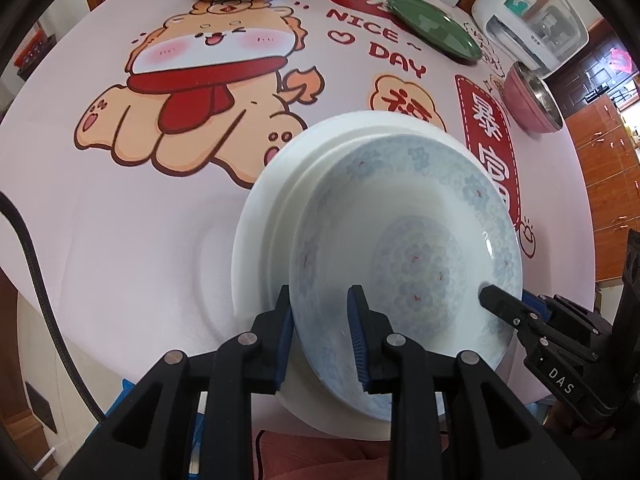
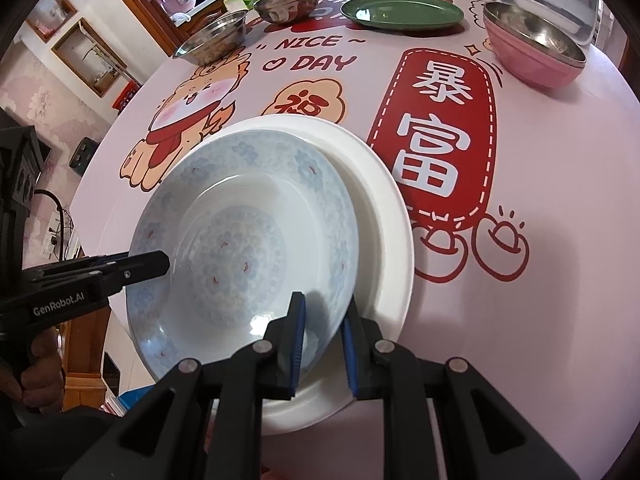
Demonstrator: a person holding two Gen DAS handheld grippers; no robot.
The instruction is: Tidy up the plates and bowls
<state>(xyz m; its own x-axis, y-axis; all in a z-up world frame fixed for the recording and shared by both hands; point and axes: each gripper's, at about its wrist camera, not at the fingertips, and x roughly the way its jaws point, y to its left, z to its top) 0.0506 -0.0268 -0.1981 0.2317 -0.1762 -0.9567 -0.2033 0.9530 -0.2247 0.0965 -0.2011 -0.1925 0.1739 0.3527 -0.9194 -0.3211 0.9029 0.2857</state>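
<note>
1. Blue-patterned plate (image 1: 404,264): it sits tilted inside the plain white plate (image 1: 260,236), near the 6 o'clock edge of the counter (image 1: 140,240) in your left wrist view.
2. Left claw (image 1: 320,336): you have it clamped on the patterned plate's rim at about 7 o'clock of that plate, one blue pad (image 1: 357,336) inside the rim and one outside. Its jaws stand narrow.
3. Right claw (image 2: 324,344): you have it gripping the same plate's rim on the opposite side, at about 5 o'clock in your right wrist view, pads either side of the rim.
4. White plate: its rim shows beyond the patterned plate from 12 to 4 o'clock in the right view; it lies flat on the counter's printed cloth.
5. Green plate (image 2: 400,11): at 12 o'clock, far edge of the counter, well apart from the stack.
6. Pink bowl (image 2: 532,48) with a steel lining: at 1 o'clock in the right view.
7. Two steel bowls (image 2: 212,38), (image 2: 286,2): at 11 o'clock, near each other.
8. White appliance (image 1: 532,20): at 1 o'clock in the left view, behind the pink bowl.
</note>
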